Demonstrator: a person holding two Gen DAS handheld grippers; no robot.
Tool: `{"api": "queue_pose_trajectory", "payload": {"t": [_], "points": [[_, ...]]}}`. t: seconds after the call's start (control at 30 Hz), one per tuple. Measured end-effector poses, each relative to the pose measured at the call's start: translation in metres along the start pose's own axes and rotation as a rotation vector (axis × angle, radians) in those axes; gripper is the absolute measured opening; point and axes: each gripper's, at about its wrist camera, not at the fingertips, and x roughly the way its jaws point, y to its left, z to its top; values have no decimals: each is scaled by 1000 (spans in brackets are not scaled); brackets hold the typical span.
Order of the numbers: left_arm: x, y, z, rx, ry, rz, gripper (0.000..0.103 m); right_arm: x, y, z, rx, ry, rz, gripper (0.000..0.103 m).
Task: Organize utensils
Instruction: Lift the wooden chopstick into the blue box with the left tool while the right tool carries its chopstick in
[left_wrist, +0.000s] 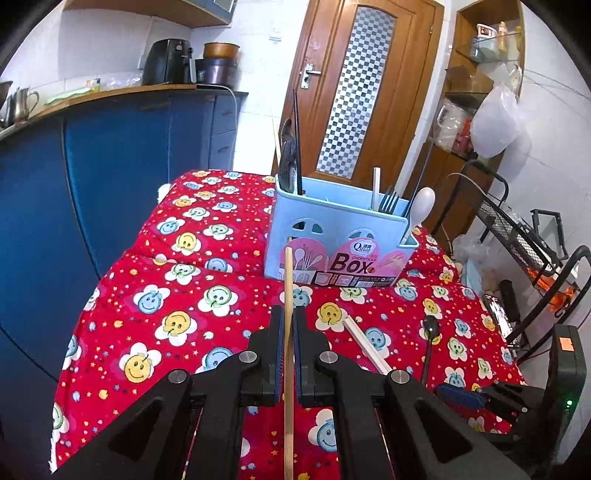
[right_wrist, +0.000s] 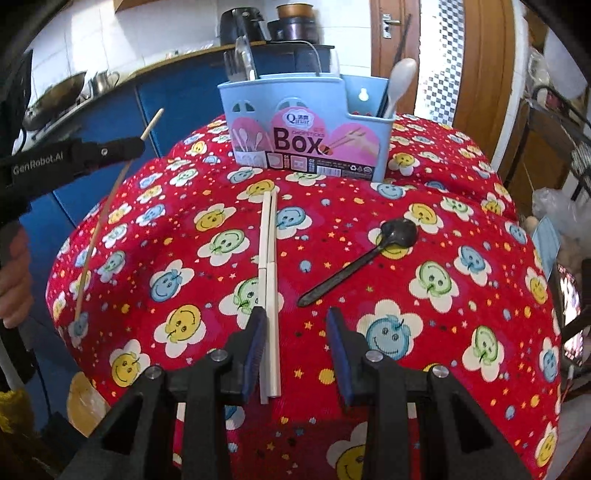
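My left gripper (left_wrist: 289, 314) is shut on a thin wooden chopstick (left_wrist: 288, 280) and holds it above the cloth; in the right wrist view that gripper (right_wrist: 138, 146) and its chopstick (right_wrist: 105, 210) are at the far left. The blue utensil box (left_wrist: 332, 236) stands ahead and holds a fork, a white spoon and dark chopsticks; it also shows in the right wrist view (right_wrist: 306, 122). My right gripper (right_wrist: 297, 317) is open low over the cloth. A pair of white chopsticks (right_wrist: 269, 254) runs beside its left finger. A black spoon (right_wrist: 362, 258) lies just ahead on the right.
The table carries a red smiley-flower cloth (right_wrist: 443, 295) that drops off at the left and right edges. Blue cabinets (left_wrist: 110, 166) stand to the left. A wooden door (left_wrist: 362, 85) is behind the box. A black wire rack (left_wrist: 517, 229) stands to the right.
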Motion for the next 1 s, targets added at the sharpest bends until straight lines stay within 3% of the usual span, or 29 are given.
{"api": "queue_pose_trajectory", "payload": {"t": [0.4, 0.63, 1.0], "points": [[0, 6, 4, -1, -12, -13, 4, 16, 21, 28, -170, 59, -94, 35], [6, 8, 11, 11, -10, -16, 4, 33, 24, 51, -182, 103, -61, 35], [8, 11, 22, 18, -32, -14, 4, 66, 16, 85, -152, 168, -23, 15]]}}
